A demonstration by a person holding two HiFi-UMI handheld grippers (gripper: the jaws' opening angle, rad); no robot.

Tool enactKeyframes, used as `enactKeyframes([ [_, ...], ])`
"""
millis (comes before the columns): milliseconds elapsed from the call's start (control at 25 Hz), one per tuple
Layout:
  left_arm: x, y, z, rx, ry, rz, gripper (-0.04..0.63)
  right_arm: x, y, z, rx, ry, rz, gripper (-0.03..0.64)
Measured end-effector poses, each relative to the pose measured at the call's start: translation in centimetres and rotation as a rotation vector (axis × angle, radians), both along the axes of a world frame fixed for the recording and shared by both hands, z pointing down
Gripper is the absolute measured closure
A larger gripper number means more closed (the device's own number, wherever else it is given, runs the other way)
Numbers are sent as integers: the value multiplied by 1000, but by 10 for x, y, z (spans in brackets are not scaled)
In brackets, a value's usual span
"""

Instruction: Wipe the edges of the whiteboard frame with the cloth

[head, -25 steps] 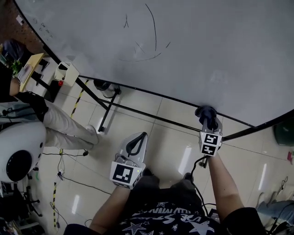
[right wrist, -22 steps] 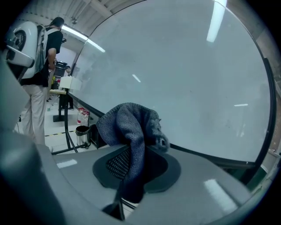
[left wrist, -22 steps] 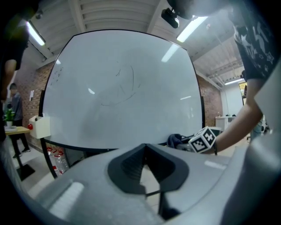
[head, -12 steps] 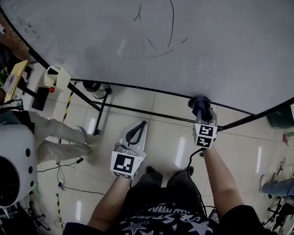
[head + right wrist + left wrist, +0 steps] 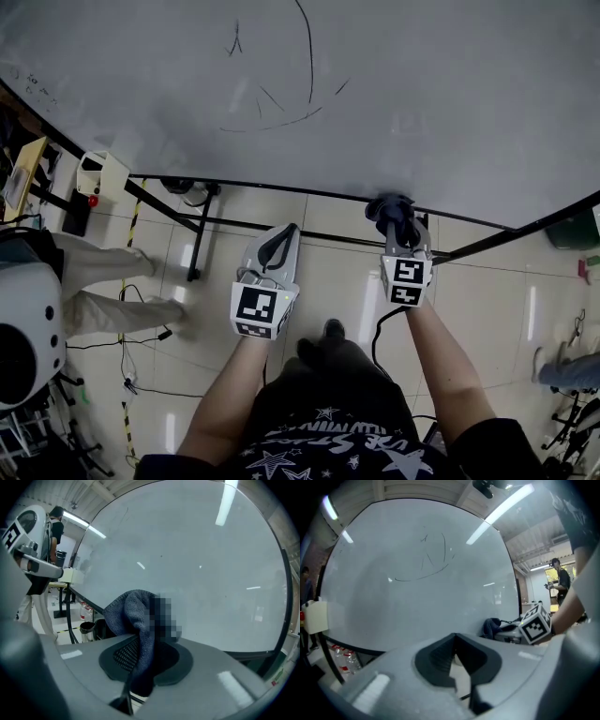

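The wiping of the lower edge is judged to be in hand: the dark blue knitted cloth [image 5: 391,208] is set against the thin black frame [image 5: 281,187] along the bottom of the large white whiteboard [image 5: 422,103], seemingly in contact. A slide along that rail under steady pressure is called for next. The right hand-held gripper [image 5: 398,225] is clamped on the cloth, a fold being pinched between its jaws. The left hand-held gripper [image 5: 284,236] is closed and empty, below the frame and apart from it.

Glossy tiled floor [image 5: 487,291] — a black cable [image 5: 141,337] trails across it beside legs in pale trousers [image 5: 103,253].
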State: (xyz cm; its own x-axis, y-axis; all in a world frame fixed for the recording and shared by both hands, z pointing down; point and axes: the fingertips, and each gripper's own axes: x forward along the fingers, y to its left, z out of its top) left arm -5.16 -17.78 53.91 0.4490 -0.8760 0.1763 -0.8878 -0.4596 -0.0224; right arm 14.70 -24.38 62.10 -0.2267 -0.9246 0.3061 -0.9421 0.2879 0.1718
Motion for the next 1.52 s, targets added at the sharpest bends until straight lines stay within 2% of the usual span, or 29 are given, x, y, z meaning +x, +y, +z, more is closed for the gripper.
enactKeyframes([
  [160,9,-14,-2,-6,15,-19,600,-4,0,2,-5,-3,-58,557],
  [360,9,-28,0,-6,-8,-34,600,-27,-1,0,11,2,-177,557],
  [560,-11,-33,11,-29,-37,-36,600,-65,-8,4,1,-6,-230,557],
  [1160,-180,-40,21,-64,-12,-14,600,-227,-20,9,-27,34,-207,557],
  [1520,-274,-38,23,-79,-14,-26,600,-315,-23,5,-51,-1,-192,557],
])
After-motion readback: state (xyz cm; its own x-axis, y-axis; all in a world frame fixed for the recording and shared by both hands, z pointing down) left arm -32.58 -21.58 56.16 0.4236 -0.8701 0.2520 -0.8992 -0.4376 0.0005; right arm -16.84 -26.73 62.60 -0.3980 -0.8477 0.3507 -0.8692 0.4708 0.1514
